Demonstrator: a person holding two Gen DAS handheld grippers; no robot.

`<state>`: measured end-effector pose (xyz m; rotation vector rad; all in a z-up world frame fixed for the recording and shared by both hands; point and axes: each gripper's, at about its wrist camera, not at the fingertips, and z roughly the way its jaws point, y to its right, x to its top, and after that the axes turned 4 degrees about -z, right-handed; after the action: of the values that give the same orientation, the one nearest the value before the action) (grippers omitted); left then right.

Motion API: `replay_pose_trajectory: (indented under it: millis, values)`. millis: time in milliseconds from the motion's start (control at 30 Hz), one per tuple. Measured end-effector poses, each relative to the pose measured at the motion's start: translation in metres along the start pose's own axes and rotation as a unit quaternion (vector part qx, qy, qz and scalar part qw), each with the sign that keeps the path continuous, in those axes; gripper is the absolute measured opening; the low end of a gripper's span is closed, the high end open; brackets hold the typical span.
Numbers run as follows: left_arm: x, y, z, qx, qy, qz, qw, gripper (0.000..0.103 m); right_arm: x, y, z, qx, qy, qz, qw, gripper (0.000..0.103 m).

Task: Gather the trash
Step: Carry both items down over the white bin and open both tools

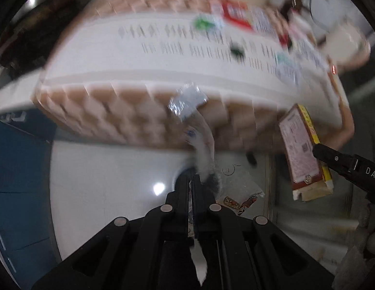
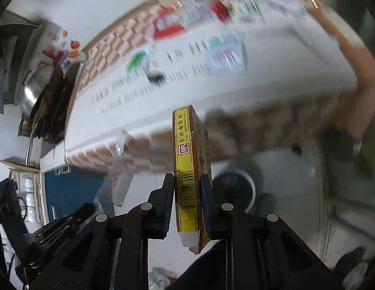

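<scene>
My left gripper [image 1: 193, 178] is shut on a crumpled clear plastic wrapper [image 1: 187, 101] that sticks up in front of the table edge; its tail hangs down between the fingers. My right gripper [image 2: 187, 181] is shut on a flat yellow and brown carton [image 2: 190, 164] with a barcode, held upright on its narrow side. The same carton [image 1: 302, 149] and a right finger [image 1: 332, 157] show at the right of the left wrist view. The wrapper [image 2: 119, 142] shows blurred at the left of the right wrist view. A dark round bin opening [image 2: 236, 188] lies below on the floor, beyond the carton.
A table [image 1: 163, 67] with a white patterned cloth and pink fringe fills the upper half, with red and white packets [image 1: 238, 12] and small scraps on it. A blue cabinet [image 1: 18, 169] stands at the left. Another clear wrapper [image 1: 240, 191] lies on the white floor. Both views are motion-blurred.
</scene>
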<state>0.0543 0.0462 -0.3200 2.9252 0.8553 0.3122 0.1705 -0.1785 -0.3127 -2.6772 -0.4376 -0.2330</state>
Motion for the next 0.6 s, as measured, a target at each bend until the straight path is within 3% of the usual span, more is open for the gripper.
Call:
replay_pose_trajectory:
  millis: [133, 267, 400, 600]
  values:
    - [-0.023, 0.01, 0.067, -0.012, -0.065, 0.004, 0.9978, 0.0, -0.046, 0.043, 0.049, -0.004, -0.044, 0.039, 0.998, 0.022]
    - [-0.037, 0.025, 0.179, -0.036, -0.132, 0.004, 0.9906, 0.0, -0.084, 0.091, 0.125, -0.005, -0.086, 0.07, 0.994, 0.022]
    - [-0.048, 0.021, 0.302, -0.07, -0.192, -0.035, 0.9782, 0.0, -0.118, 0.146, 0.233, 0.004, -0.124, 0.092, 0.988, 0.022]
    - [-0.055, 0.005, 0.473, -0.058, -0.229, -0.063, 0.9696, 0.0, -0.155, 0.212, 0.389, 0.02, -0.162, 0.118, 0.98, 0.022]
